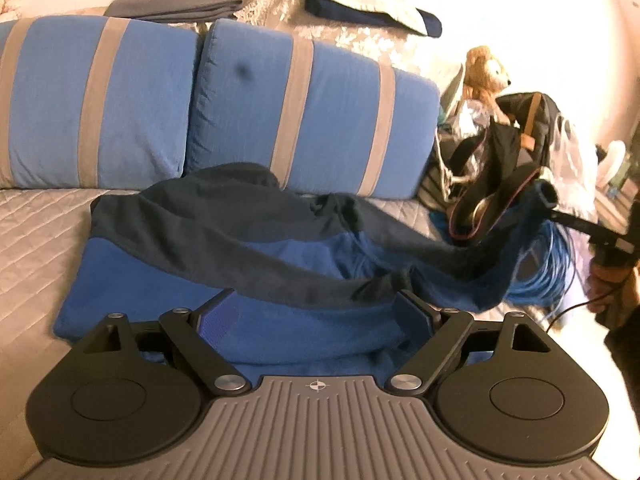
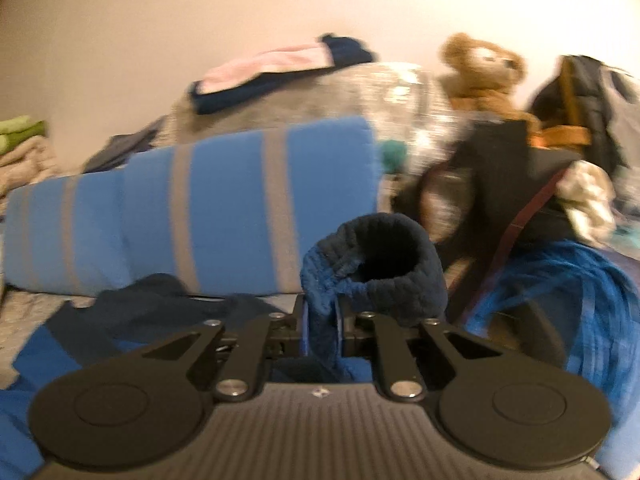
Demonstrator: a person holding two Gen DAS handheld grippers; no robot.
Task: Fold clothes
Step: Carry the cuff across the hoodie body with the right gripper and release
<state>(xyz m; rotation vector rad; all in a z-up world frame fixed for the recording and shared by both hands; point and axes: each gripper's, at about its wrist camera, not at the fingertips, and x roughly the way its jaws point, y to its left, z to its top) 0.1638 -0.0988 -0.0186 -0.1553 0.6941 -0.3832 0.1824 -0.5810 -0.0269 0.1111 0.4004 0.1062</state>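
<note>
A blue sweatshirt with dark navy shoulders and sleeves (image 1: 224,264) lies on the quilted grey bed cover (image 1: 36,224). My left gripper (image 1: 316,308) is open, its fingers wide apart over the garment's near blue edge, holding nothing. One navy sleeve (image 1: 460,252) stretches out to the right, lifted off the bed. My right gripper (image 2: 322,320) is shut on that sleeve near its ribbed navy cuff (image 2: 396,264), which stands open above the fingers. The right gripper also shows at the far right of the left wrist view (image 1: 560,208).
Two blue cushions with beige stripes (image 1: 304,108) stand behind the garment. Folded clothes (image 1: 180,2) lie on top behind them. At the right are a teddy bear (image 1: 486,70), dark bags (image 1: 520,128) and a coil of blue cable (image 1: 548,264).
</note>
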